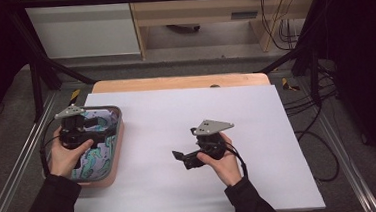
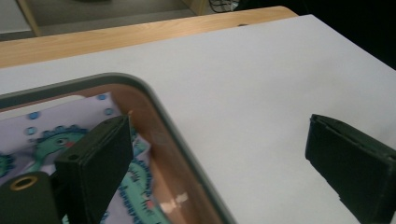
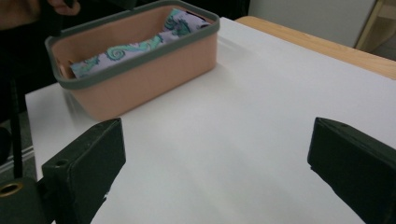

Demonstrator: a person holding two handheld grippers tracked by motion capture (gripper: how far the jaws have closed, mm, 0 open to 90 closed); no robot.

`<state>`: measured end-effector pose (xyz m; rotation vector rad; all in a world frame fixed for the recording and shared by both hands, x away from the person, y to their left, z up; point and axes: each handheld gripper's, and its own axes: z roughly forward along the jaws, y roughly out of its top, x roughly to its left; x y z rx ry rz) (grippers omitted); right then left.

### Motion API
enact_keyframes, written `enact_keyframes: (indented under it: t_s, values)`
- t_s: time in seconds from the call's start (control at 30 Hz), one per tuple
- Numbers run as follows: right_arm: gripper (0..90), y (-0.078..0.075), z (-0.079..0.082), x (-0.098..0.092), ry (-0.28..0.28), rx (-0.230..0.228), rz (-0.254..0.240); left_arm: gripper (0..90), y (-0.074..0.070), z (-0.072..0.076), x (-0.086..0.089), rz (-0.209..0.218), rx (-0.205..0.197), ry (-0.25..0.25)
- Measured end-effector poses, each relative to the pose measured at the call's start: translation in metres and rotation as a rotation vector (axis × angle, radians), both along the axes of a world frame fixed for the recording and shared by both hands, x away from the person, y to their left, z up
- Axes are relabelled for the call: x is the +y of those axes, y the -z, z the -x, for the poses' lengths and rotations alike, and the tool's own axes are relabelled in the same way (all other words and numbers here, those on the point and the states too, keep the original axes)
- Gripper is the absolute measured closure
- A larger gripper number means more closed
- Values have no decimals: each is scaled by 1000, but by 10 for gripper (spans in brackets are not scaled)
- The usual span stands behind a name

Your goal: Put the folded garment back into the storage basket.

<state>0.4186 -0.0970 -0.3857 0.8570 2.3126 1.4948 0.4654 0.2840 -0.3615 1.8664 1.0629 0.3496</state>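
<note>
**Cloth in the bin, both grippers empty**

Patterned cloth (image 1: 95,152) down inside the pink bin (image 1: 119,141), folded or bunched along its floor, seahorse print up, nothing spilling over the grey rim. Bin parked at the left edge of the white table cover (image 1: 176,117), near the person's side.

Left gripper (image 1: 99,123) hovering right over the bin, jaws spread wide, nothing between them. Seen from the left gripper view: one jaw above the cloth (image 2: 46,140) inside the bin (image 2: 187,149), the other out past the rim over bare white cover. No contact with the fabric visible.

Right gripper (image 1: 179,159) well off to the right of the bin, out over the open cover, pointing back toward it. Jaws wide apart too, and empty. From the right gripper view: bin (image 3: 154,79) standing ahead, cloth (image 3: 135,49) lying low inside its walls.

Reading of the job: packing looks done, or as good as done. Cloth stowed, both tools let go. Left to do, at a guess: pull the hands clear, perhaps a tidy-up press if the fabric needs flattening. Nothing else on the cover near the bin waiting to go in.
</note>
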Motion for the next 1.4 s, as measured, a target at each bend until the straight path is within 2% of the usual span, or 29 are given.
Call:
enact_keyframes:
  t_s: [0.17, 0.37, 0.53, 0.6, 0.7, 0.87, 0.9, 1.17, 1.23, 1.4]
  values:
    - [41, 1, 1, -28, 19, 3, 16, 71, 2, 7, -19, 24, -16, 44]
    - [38, 1, 5, -61, 52, -6, 15, 71, 5, 15, -44, 20, -39, 97]
    - [37, 3, 9, -83, 75, -13, 10, 71, 13, 22, -64, 14, -40, 138]
    - [37, 4, 10, -91, 82, -13, 6, 71, 14, 23, -67, 10, -41, 143]
    - [37, 7, 12, -103, 91, -11, 6, 71, 22, 31, -85, 4, -52, 174]
    - [37, 13, 14, -119, 108, -8, 4, 72, 31, 38, -98, 12, -64, 200]
    - [37, 16, 15, -123, 113, -3, 3, 72, 37, 43, -105, -5, -74, 209]
    - [35, 40, 19, -146, 130, 33, -1, 72, 61, 55, -113, 20, -56, 236]
    - [36, 47, 19, -152, 137, 43, -1, 72, 68, 59, -112, 19, -61, 235]
    - [36, 62, 20, -165, 157, 64, -3, 72, 83, 63, -111, 17, -39, 243]
